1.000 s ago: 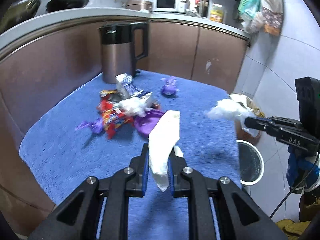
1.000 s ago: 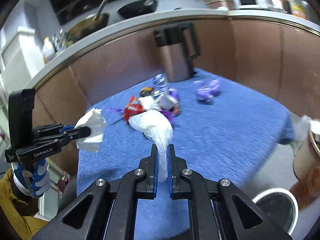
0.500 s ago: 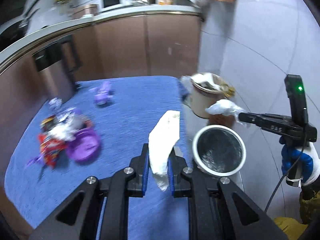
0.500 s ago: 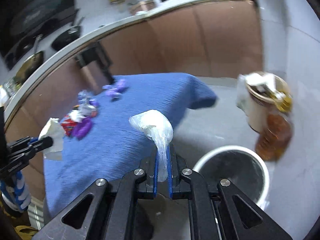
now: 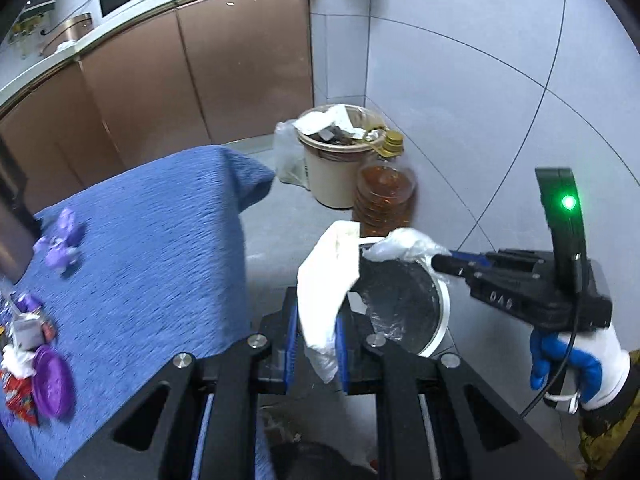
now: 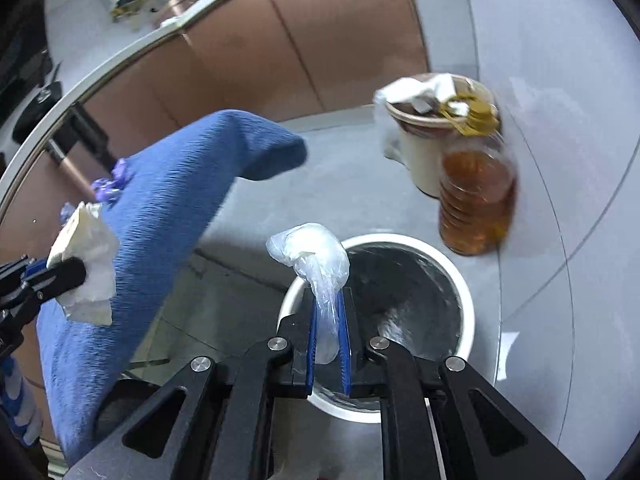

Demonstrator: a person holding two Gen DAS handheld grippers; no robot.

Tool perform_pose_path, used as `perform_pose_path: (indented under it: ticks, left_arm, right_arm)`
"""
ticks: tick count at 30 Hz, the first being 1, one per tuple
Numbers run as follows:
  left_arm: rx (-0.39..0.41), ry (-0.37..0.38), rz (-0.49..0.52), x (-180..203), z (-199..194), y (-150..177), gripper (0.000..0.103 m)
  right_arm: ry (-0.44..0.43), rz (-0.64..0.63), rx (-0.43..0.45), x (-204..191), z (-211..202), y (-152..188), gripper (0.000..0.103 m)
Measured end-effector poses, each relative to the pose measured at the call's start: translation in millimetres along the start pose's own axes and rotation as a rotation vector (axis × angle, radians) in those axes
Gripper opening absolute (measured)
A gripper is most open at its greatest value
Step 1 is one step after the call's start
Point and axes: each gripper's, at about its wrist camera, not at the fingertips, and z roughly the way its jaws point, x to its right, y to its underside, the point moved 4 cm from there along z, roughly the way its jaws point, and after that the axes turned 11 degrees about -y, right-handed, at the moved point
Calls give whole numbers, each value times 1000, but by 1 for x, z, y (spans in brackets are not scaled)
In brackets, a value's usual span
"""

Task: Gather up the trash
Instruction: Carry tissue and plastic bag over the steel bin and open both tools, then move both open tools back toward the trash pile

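You've swung both loads off the blue-towelled table [image 5: 152,248] to the white-rimmed bin [image 6: 466,296]: left gripper [image 5: 316,344] clamps white crumpled tissue [image 5: 324,280], right gripper [image 6: 328,344] pinches clear plastic wad [image 6: 316,252], neither dropped, wrappers [image 5: 36,364] remain.

Bin [image 6: 466,292] on floor, right of table [image 6: 168,216].

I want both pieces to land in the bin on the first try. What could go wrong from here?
The right gripper holds the plastic wrap over the near rim of the white bin, so it may catch or fall outside. The left gripper's paper tissue looks short of the opening; released now, it may hit the floor. Both pieces are light and may drift.
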Motion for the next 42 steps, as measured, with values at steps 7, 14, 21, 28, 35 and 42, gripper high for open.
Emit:
perform_pose_path:
  ticks: [7,14,21,28,35,42]
  left_arm:
    - [-22,47,3,23,20,-19,20]
    - [-30,151,-46,35,26,-32,46]
    - [3,132,-85,17,12,-31,46]
    - [61,88,-139,-13,-20,-23,46]
    - [121,36,-213,-54,-62,-1,46]
    - [233,-71,-323,-101,-127,31,46]
  right_arm:
    - [32,43,-14,24,15,3,12]
    - [76,66,-14,39,19,7,41]
    - [104,81,0,46,12,5,47]
    - [100,30,37,19,-3,-5,49]
    - [51,-79,63,-41,-14,-18,49]
    - [-36,-195,128,-110,-43,-30,53]
